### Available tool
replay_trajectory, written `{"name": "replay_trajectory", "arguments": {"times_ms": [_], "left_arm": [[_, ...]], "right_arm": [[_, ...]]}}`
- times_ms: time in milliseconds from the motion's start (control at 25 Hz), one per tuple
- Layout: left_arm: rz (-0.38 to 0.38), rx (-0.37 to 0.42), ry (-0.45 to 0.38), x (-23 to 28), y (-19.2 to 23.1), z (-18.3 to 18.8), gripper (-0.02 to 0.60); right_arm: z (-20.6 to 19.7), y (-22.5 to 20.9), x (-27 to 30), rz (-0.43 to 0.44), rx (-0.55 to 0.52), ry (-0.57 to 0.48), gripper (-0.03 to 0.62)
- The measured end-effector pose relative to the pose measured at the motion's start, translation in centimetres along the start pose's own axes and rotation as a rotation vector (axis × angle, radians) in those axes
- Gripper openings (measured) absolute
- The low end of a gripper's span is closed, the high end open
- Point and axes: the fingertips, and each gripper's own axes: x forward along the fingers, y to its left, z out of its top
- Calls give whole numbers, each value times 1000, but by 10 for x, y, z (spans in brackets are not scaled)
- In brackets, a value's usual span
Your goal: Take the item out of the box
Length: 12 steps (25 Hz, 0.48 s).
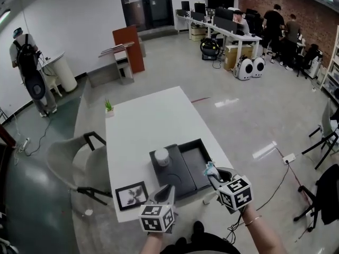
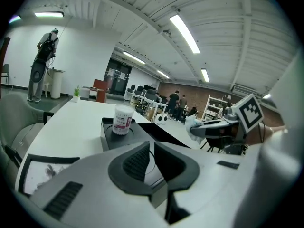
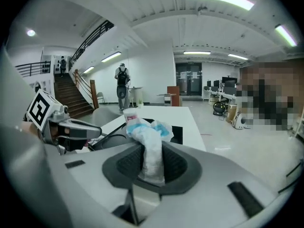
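A dark box (image 1: 197,155) lies open near the table's front edge, with its lid (image 1: 177,180) flat on its left. A white jar (image 1: 161,156) (image 2: 122,120) stands on the lid. My right gripper (image 1: 213,178) (image 3: 151,152) is shut on a crumpled white and blue packet (image 1: 210,169) (image 3: 146,137), held just above the box's right front corner. In the left gripper view that packet (image 2: 194,127) hangs clear of the box. My left gripper (image 1: 166,190) (image 2: 152,161) hovers at the lid's front edge, jaws together with nothing between them.
A black-framed picture (image 1: 131,196) lies at the table's front left. A small potted plant (image 1: 108,107) stands at the far left corner. A grey chair (image 1: 74,163) sits by the table's left side. People and desks are far behind.
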Motion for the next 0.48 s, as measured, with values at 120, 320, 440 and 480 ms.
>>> {"name": "replay_trajectory", "arguments": {"times_ms": [120,320,440,480], "left_arm": [[-16,8,3,1,-2,0,32],[-45,22,9,3,-4,0,32],[-60,33,12,5,-5,0,32],[-65,37,13,5,-5,1,32]], "right_arm": [[3,0,-9,-11,53,-39,89],[7,1,-22,-37,121,-97,89],[9,1,-28,-58,138,-126,89],[10,2,-30,-65,143,-134,89]]}}
